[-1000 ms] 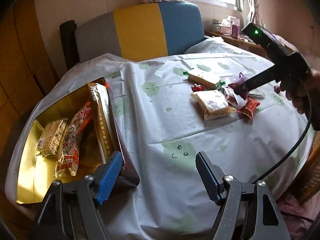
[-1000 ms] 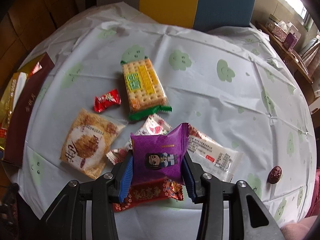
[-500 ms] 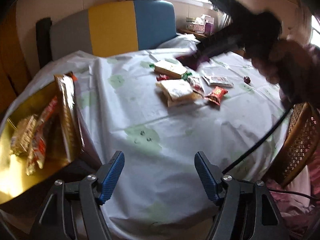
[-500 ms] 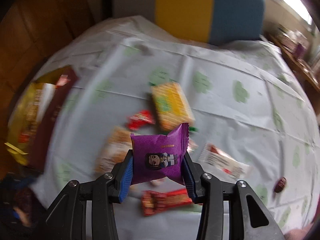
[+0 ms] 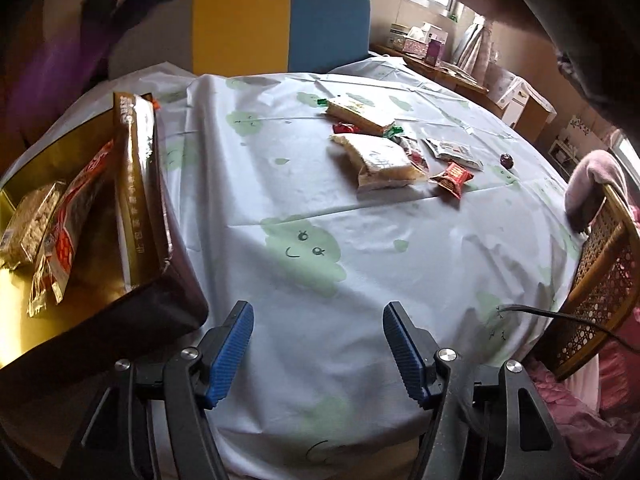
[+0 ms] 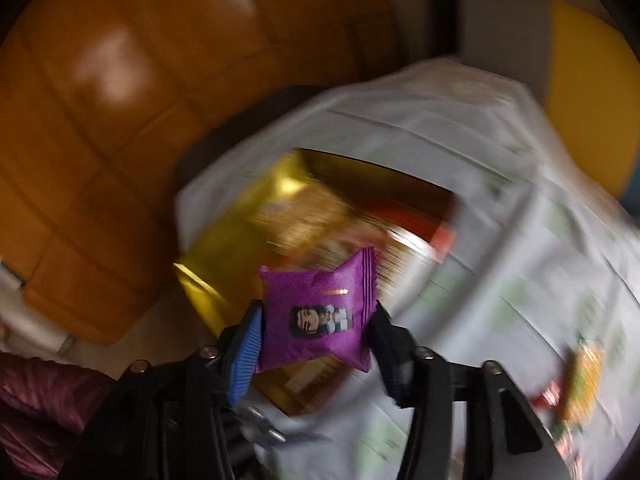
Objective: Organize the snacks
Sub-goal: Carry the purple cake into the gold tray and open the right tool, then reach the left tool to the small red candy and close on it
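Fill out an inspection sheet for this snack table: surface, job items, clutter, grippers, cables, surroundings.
Surface: round table under a white tablecloth with green prints.
Job's things: gold box at the table's left edge holds several packets; cracker pack, pale snack bag, red candy and other small wrappers lie loose on the cloth; purple packet is over the box.
Clutter: small dark round item alone on the cloth.
Grippers: left gripper open, nothing between the jaws; right gripper has the purple packet between its jaws, which have just been opening.
Cables: black cable by the wicker chair.
Surroundings: grey, yellow and blue chair back; window; cluttered side shelf.
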{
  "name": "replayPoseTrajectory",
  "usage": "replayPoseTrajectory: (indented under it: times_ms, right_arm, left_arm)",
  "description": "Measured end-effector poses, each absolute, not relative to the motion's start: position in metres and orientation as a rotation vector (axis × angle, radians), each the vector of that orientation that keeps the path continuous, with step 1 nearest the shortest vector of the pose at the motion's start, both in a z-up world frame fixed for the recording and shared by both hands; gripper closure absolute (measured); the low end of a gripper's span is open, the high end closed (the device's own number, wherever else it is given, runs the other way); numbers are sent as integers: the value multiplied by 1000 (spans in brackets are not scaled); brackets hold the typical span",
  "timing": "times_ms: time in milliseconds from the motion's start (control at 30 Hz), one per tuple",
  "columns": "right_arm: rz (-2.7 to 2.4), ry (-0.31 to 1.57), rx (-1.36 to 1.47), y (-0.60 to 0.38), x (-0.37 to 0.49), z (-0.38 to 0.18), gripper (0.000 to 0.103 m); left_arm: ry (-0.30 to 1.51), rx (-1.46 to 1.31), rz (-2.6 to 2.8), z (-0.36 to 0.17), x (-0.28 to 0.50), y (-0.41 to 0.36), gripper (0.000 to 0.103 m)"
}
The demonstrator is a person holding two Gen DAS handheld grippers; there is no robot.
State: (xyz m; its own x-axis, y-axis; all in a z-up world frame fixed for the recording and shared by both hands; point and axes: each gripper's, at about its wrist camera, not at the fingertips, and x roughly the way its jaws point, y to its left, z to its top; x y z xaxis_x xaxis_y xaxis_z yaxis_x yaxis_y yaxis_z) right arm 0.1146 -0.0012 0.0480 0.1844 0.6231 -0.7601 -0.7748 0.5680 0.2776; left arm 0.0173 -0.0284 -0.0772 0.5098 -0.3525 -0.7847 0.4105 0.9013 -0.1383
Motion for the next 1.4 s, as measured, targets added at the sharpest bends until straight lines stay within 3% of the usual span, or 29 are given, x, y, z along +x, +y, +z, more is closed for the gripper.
replayPoseTrajectory:
  times_ms: [100,433,533,767,833,1033,1233,1400]
  right_arm:
    - [1015,998,-174,19,118,44,33]
    - [827,1035,-117,-49,124,20,33]
    - [725,1062,-90,-90,124,9,40]
    - [448,1114,-65,-190,123,-21,41]
    - [377,1134,-68,-212,120,-30,49]
    - [168,1129,50,-275,123,-44,58]
    - [41,1071,141,-303,130,-36,58]
    - [-90,1052,230,-334,129,-33,58]
  left_arm:
    - [938,58,-453,-79,19,-25,36]
    - [943,79,-445,-82,18,-27,36]
    - [944,86,-442,-82,18,-28,36]
    - [951,96,-425,-83,21,-29,36]
    - [955,102,-416,-84,23,-30,36]
    - [919,141,-409,-67,26,-38,38]
    - [937,140,-392,-50,49,-46,56]
    - [974,84,-379,-38,79,-52,61]
